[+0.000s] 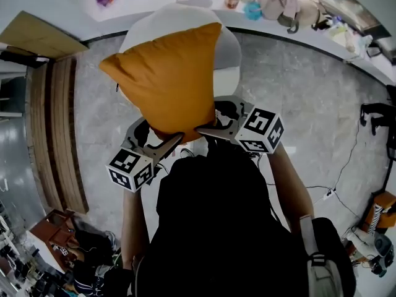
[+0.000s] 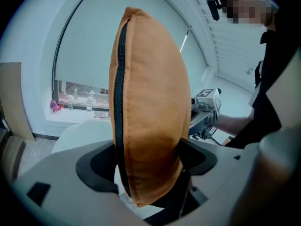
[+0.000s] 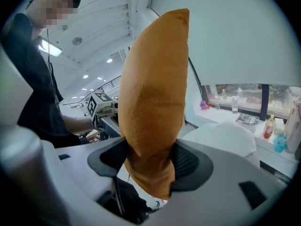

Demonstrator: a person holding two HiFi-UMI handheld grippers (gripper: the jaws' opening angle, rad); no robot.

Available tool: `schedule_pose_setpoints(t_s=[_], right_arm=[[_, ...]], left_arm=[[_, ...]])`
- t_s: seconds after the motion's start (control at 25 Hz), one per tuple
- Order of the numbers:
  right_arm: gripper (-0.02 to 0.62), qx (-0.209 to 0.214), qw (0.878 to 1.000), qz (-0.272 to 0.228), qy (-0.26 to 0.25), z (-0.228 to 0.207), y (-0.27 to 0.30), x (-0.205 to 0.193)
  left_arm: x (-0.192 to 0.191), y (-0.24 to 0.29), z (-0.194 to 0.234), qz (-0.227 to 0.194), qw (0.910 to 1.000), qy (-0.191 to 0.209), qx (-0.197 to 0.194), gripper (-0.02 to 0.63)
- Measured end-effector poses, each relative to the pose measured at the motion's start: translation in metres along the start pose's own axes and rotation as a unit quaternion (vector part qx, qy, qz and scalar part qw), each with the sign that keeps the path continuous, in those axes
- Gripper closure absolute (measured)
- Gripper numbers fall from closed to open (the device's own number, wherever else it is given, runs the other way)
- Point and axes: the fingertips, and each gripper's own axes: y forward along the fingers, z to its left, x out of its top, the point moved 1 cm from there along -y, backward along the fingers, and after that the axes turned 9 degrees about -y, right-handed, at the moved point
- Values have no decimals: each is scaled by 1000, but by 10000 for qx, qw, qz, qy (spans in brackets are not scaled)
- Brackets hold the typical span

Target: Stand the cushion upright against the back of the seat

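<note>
An orange cushion (image 1: pixel 167 73) with a dark zipper along one edge hangs in the air, held by its lower corners and tilted over a white round seat (image 1: pixel 230 49). My left gripper (image 1: pixel 175 141) is shut on the cushion's lower left part, and in the left gripper view the cushion (image 2: pixel 150 112) fills the space between the jaws. My right gripper (image 1: pixel 203 131) is shut on the lower right part, where the cushion (image 3: pixel 153 107) bulges out between the pads. The seat (image 3: pixel 225 135) lies below and beyond the cushion. The cushion hides most of the seat's back.
A curved white counter (image 1: pixel 291 33) along the window carries bottles, a bag and small items. A wooden bench (image 1: pixel 52 135) runs down the left. Cables and a power strip (image 1: pixel 328 193) lie on the marble floor at right, with bags at bottom left.
</note>
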Motion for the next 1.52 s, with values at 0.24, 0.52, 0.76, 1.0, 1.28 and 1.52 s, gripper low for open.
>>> schedule_pose_setpoints(t_s=[0.24, 0.52, 0.76, 1.0, 1.28, 1.52], right_arm=[[298, 133, 9998, 106, -62, -71, -29, 6], [298, 396, 9991, 140, -4, -108, -37, 3], [299, 508, 9984, 238, 48, -129, -16, -14], [299, 497, 9950, 817, -300, -140, 31, -33], [299, 141, 9885, 1377, -607, -167, 83, -71], [302, -251, 9784, 1891, -801, -195, 124, -124]], left_arm=[[42, 62, 5, 31, 9999, -102, 118, 196], [57, 93, 11, 205, 9991, -169, 319, 196], [48, 109, 37, 308, 9981, -114, 524, 196], [25, 110, 82, 591, 9961, 130, 640, 199], [-11, 137, 144, 943, 9934, 197, 629, 204], [-53, 172, 196, 1308, 9891, 353, 577, 212]])
